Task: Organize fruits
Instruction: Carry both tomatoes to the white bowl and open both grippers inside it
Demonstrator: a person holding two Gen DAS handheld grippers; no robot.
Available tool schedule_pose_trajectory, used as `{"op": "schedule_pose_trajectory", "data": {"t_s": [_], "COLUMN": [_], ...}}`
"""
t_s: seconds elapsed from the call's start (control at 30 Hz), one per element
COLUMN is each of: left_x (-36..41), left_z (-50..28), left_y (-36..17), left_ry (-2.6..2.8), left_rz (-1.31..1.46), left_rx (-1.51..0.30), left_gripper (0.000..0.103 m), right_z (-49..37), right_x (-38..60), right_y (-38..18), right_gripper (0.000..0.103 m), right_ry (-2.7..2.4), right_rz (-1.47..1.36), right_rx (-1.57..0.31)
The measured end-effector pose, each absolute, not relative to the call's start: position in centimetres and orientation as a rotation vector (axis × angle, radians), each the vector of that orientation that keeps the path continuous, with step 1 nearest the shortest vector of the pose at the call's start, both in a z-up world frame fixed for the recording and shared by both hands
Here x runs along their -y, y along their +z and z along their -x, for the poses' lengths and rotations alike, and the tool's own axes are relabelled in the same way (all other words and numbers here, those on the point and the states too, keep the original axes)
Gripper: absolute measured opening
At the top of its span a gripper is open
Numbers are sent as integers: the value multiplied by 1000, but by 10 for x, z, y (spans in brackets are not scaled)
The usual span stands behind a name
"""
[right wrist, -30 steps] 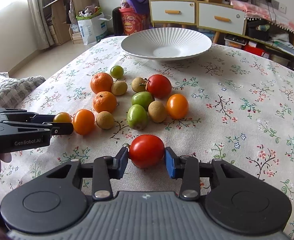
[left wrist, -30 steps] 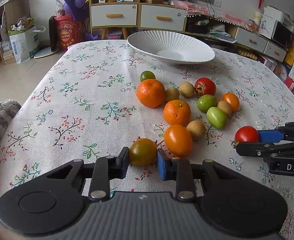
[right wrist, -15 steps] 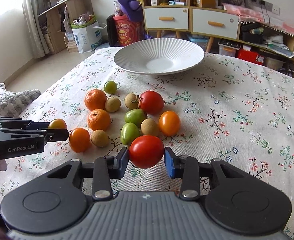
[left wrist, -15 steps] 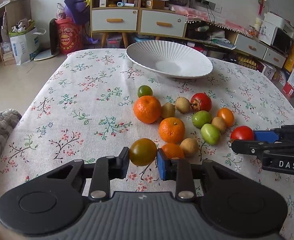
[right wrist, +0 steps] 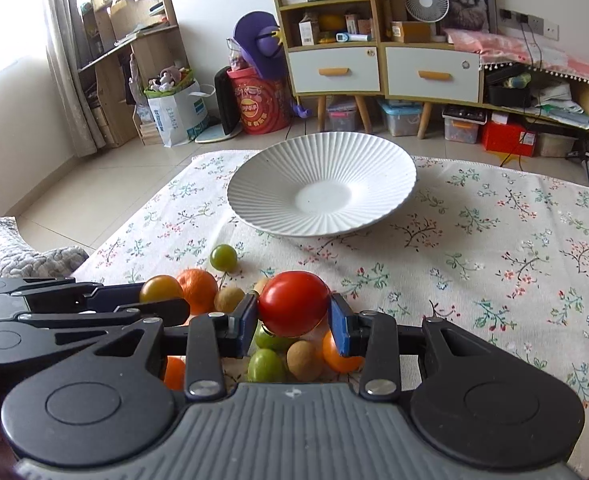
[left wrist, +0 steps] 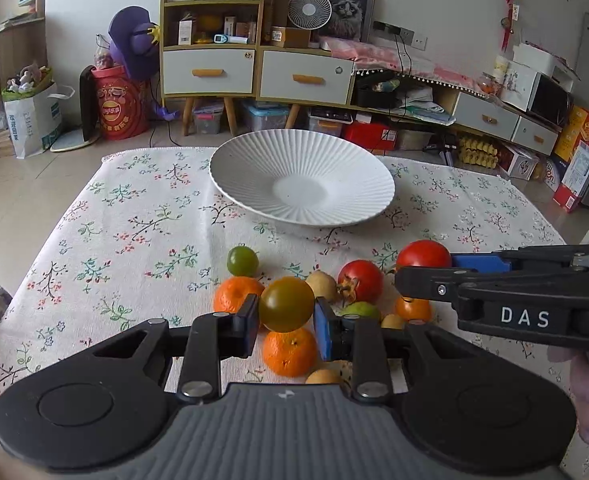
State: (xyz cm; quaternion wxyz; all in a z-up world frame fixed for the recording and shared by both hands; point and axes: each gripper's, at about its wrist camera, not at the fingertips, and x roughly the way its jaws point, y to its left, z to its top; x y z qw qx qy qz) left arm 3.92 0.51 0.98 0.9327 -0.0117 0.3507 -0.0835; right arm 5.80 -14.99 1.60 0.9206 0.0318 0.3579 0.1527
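Note:
My left gripper (left wrist: 286,316) is shut on an olive-yellow tomato (left wrist: 286,303), held above the fruit pile. My right gripper (right wrist: 293,320) is shut on a red tomato (right wrist: 293,303); in the left wrist view it comes in from the right with that red tomato (left wrist: 422,254). Below them lie oranges (left wrist: 289,353), a small green tomato (left wrist: 241,260), another red tomato (left wrist: 360,280), green and brown fruits (right wrist: 265,364). A ribbed white plate (left wrist: 254,160) stands empty farther back on the table; it also shows in the right wrist view (right wrist: 262,176).
A floral tablecloth (left wrist: 134,220) covers the table; its far edge runs just behind the plate. Beyond stand cabinets with drawers (left wrist: 208,72), a fan (left wrist: 309,10), a red bucket (left wrist: 118,108) and bags on the floor. A grey cushion (right wrist: 10,252) sits at the left table edge.
Both grippers have risen off the cloth and moved forward toward the plate, each carrying its tomato. The fruit pile now lies under the fingers instead of ahead of them.

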Motion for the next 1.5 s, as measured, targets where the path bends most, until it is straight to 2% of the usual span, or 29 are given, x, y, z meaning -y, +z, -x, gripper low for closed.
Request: {"op": "schedule_pose_trajectory", "data": {"t_s": [0.43, 0.9, 1.5], "left_x": [9, 27, 26], "left_z": [-89, -155, -176], "left_y": [21, -11, -21], "left_ry": [-204, -213, -212], "left_rz": [11, -112, -170], "left_rx": [-708, -718, -689], "left_gripper": [22, 22, 23], "right_z": [-109, -162, -185], "right_x": [165, 167, 163], "right_y": [21, 6, -10], "right_gripper": [35, 35, 36], "right_ry": [374, 432, 449], "right_rz": [-126, -88, -107], "right_rx": [-787, -789, -814]}}
